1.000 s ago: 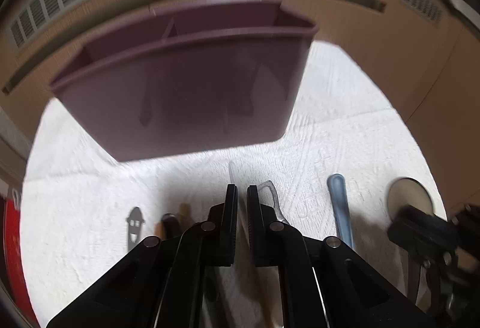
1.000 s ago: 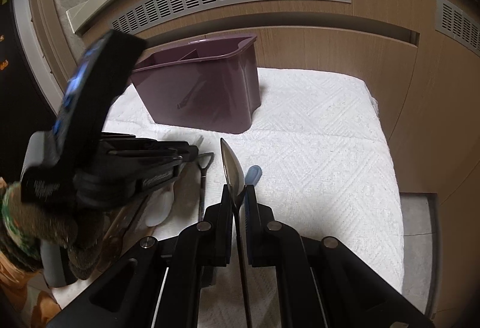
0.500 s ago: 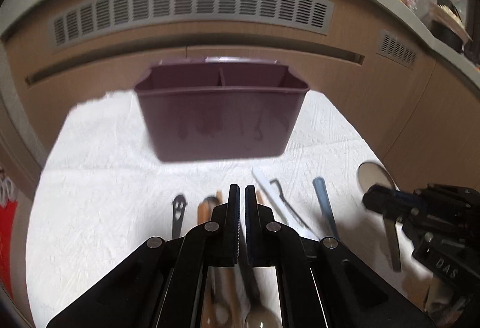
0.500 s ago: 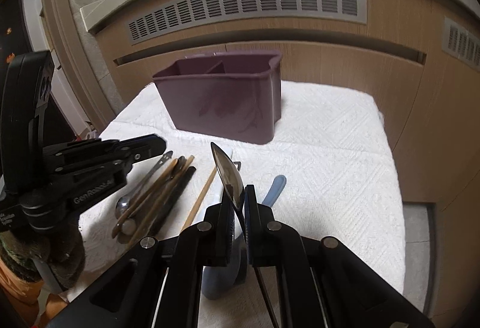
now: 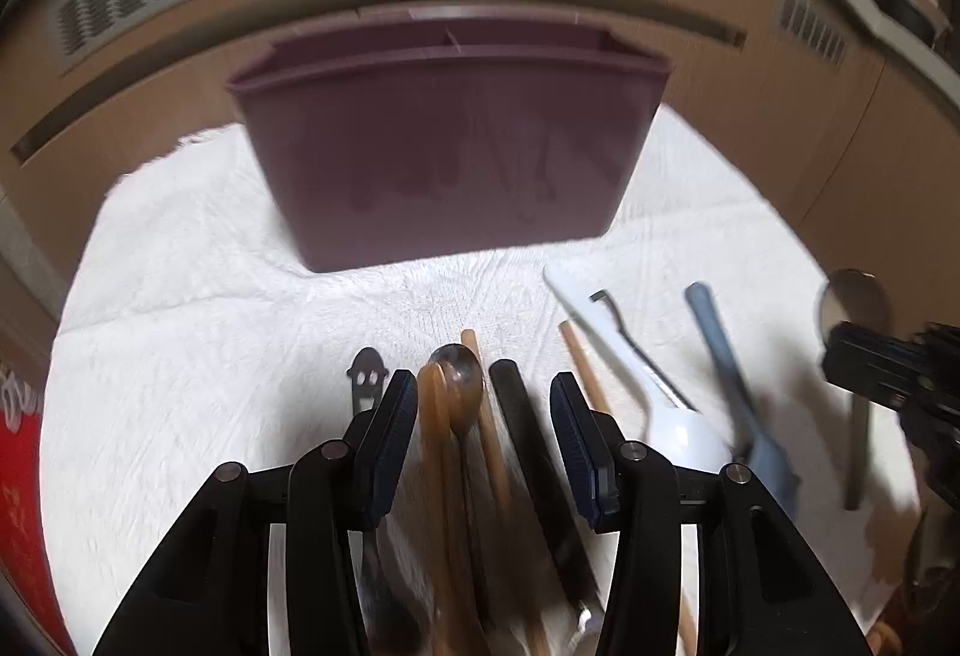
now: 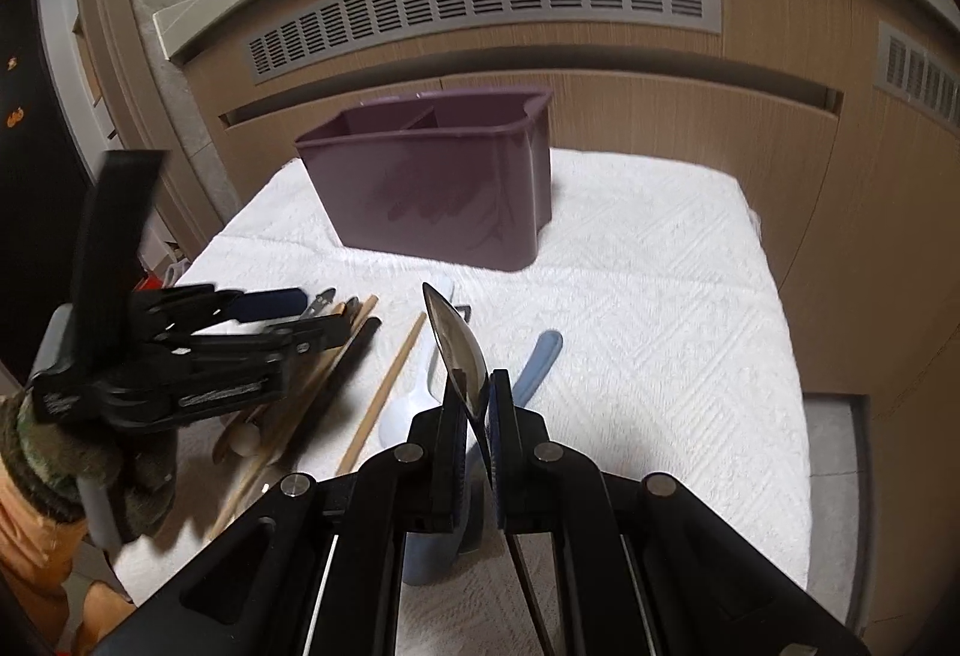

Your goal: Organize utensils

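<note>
A purple divided caddy (image 5: 444, 164) (image 6: 438, 188) stands at the back of a white towel (image 5: 180, 356) (image 6: 660, 326). My left gripper (image 5: 483, 392) (image 6: 312, 317) hovers over a bundle of utensils. Its jaws are opening, and the pads press on nothing. Below and between them lie a wooden spoon (image 5: 435, 416), a metal spoon (image 5: 459, 374), a wooden chopstick (image 5: 489, 416) and a black chopstick (image 5: 522, 416). My right gripper (image 6: 478, 386) (image 5: 864, 356) is shut on a metal spoon (image 6: 453, 332) (image 5: 855, 296), bowl up, above the towel.
A white spoon (image 5: 678, 428) (image 6: 408, 404), a blue spoon (image 5: 732, 380) (image 6: 537, 362), a thin hooked pick (image 5: 624, 332) and a black smiley-handled utensil (image 5: 367, 377) lie on the towel. Wooden cabinet fronts with a vent grille (image 6: 480, 8) stand behind. A gloved hand (image 6: 72, 452) holds the left gripper.
The left gripper has drawn back from the caddy over the utensil bundle, and its jaws have gone from shut to open. The right gripper keeps its hold on the spoon.
</note>
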### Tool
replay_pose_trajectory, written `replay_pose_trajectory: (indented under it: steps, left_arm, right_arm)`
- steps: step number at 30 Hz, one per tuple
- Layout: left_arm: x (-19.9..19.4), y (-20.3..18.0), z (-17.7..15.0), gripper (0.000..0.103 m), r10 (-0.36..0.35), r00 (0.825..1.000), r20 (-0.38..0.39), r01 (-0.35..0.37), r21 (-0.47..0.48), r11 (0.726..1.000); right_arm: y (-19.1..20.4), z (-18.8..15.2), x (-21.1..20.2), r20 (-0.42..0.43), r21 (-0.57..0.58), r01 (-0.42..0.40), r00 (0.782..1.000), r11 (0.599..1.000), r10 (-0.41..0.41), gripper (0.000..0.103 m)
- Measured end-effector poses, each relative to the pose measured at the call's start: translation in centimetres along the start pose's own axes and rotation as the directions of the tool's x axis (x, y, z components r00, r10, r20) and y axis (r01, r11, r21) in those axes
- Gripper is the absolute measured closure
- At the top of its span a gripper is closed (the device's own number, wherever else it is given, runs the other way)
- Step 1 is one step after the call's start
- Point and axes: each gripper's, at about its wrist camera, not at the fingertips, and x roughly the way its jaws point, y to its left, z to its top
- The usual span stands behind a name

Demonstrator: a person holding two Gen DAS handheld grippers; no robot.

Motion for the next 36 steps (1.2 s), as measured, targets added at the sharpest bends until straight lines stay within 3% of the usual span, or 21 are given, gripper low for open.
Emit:
replay_pose_trajectory:
  steps: [7, 11, 14, 17, 18, 27, 31, 36]
  left_arm:
    - [2.4, 0.8, 1.5, 0.057, -0.016, 0.996, -0.089, 0.019, 0.035, 0.999]
    - [1.7, 1.1, 1.7, 0.057, -0.080, 0.987, -0.141, 0.085, 0.030, 0.996]
    - [-1.0, 0.7, 1.4, 0.057, -0.073, 0.995, -0.060, 0.077, 0.061, 0.995]
    - [-2.6, 0.1, 0.7, 0.056, -0.200, 0.978, -0.051, 0.202, 0.044, 0.978]
    - [-2.4, -0.1, 0.5, 0.056, -0.207, 0.976, -0.059, 0.210, 0.041, 0.977]
    - [1.1, 1.5, 0.2, 0.056, -0.070, 0.992, -0.105, 0.070, -0.006, 0.998]
    - [1.2, 1.6, 0.6, 0.056, -0.104, 0.989, -0.108, 0.101, -0.031, 0.994]
    - [2.4, 1.7, 2.0, 0.057, -0.095, 0.989, -0.110, 0.089, -0.060, 0.994]
  right_arm:
    - [-0.8, -0.5, 0.8, -0.012, 0.007, -0.015, 1.000, 1.000, 0.015, 0.097]
    - [-1.1, -0.7, 1.3, -0.023, 0.014, -0.023, 0.999, 1.000, 0.024, 0.097]
    - [-1.2, -0.7, 1.2, -0.014, 0.007, -0.017, 1.000, 1.000, 0.017, 0.097]
    - [-1.2, -0.6, 1.2, -0.009, 0.008, -0.025, 1.000, 1.000, 0.025, 0.097]
    - [-1.1, -0.6, 1.4, -0.012, 0.007, -0.027, 1.000, 1.000, 0.027, 0.097]
    - [-0.4, -0.6, 1.0, -0.020, -0.038, 0.002, 1.000, 0.999, -0.003, 0.097]
    - [-0.2, -0.7, 1.3, -0.026, -0.055, 0.002, 1.000, 0.998, -0.003, 0.096]
    - [0.2, -1.0, 1.7, -0.043, -0.066, -0.010, 0.999, 0.998, 0.007, 0.096]
